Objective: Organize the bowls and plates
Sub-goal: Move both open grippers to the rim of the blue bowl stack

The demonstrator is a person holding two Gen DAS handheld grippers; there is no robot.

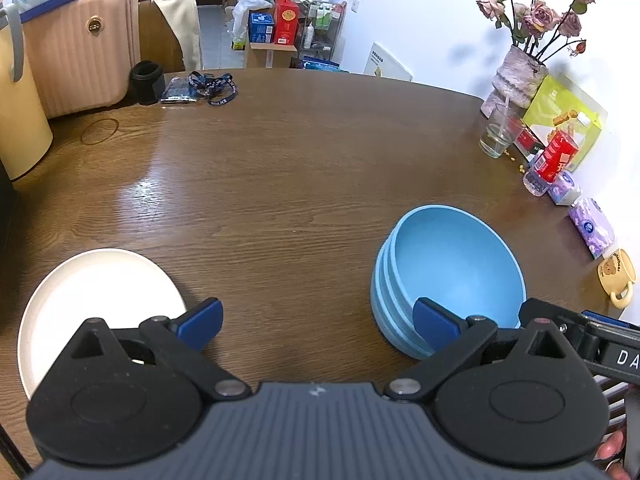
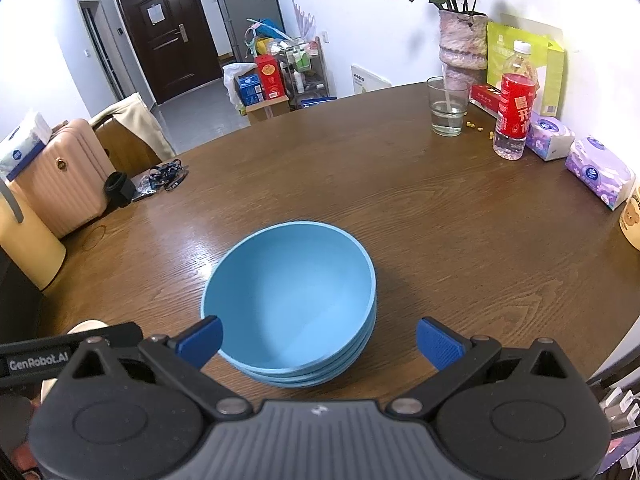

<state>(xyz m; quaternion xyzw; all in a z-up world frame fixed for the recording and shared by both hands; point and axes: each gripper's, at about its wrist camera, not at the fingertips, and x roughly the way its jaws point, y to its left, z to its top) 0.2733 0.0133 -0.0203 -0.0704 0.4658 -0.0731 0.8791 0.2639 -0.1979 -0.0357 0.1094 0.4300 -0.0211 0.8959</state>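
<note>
Both tools are released and empty: the left hand-held gripper [image 1: 318,326] hangs over bare desk [image 1: 304,168] with its blue pads spread wide, and the right hand-held gripper [image 2: 319,338] stands just as wide, its jaws straddling the near rim of the stack of blue bowls [image 2: 292,304] without visibly touching it. The main risk, as I judge it, lies in that stack — the bowls sit nested and smooth-walled, so a pinch on the top rim alone could lift one bowl crookedly, drag the one below with it, or slide the whole pile across the polished wood. The white plate [image 1: 100,304] lies flat at the near left of the desk, well apart from the bowls; a flat plate offers little edge to grasp, and a jaw pushed under it could skate it toward the desk edge. The two tools are also close together near the bowls, so they could knock each other. Counted: three blue rims show in the stack, so seemingly three bowls; one plate is visible — whether more lie beneath it I cannot tell.
</note>
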